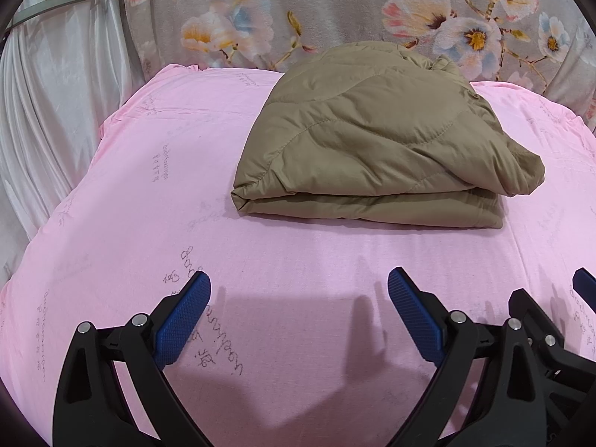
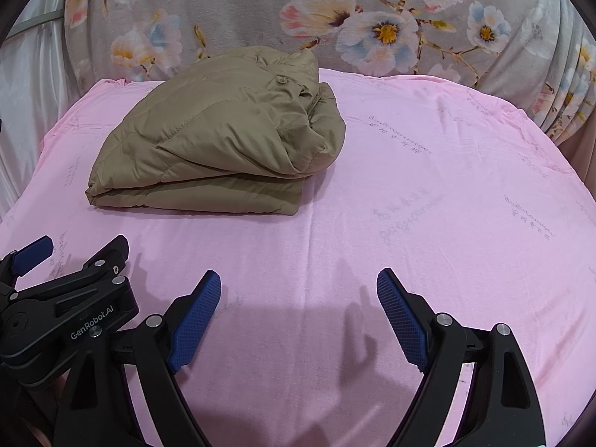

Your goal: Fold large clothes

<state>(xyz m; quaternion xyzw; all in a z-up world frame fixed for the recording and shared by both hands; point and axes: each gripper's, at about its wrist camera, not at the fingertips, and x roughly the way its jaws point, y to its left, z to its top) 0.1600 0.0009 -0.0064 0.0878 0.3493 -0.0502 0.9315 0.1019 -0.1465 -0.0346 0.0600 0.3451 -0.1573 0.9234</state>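
Observation:
A khaki quilted padded jacket [image 1: 376, 138] lies folded into a thick bundle on the pink sheet [image 1: 149, 193]; in the right wrist view the jacket [image 2: 223, 138] sits at the left, far side. My left gripper [image 1: 298, 287] is open and empty, held above the sheet a short way in front of the jacket. My right gripper [image 2: 298, 287] is open and empty, beside the left one and to the right of the jacket. The left gripper [image 2: 33, 251] shows at the left edge of the right wrist view. Nothing touches the jacket.
A grey floral blanket [image 1: 335, 7] hangs behind the bed; it also shows in the right wrist view [image 2: 372, 18]. A white curtain [image 1: 56, 93] hangs at the left. The pink sheet [image 2: 447, 186] with faint printed writing stretches to the right of the jacket.

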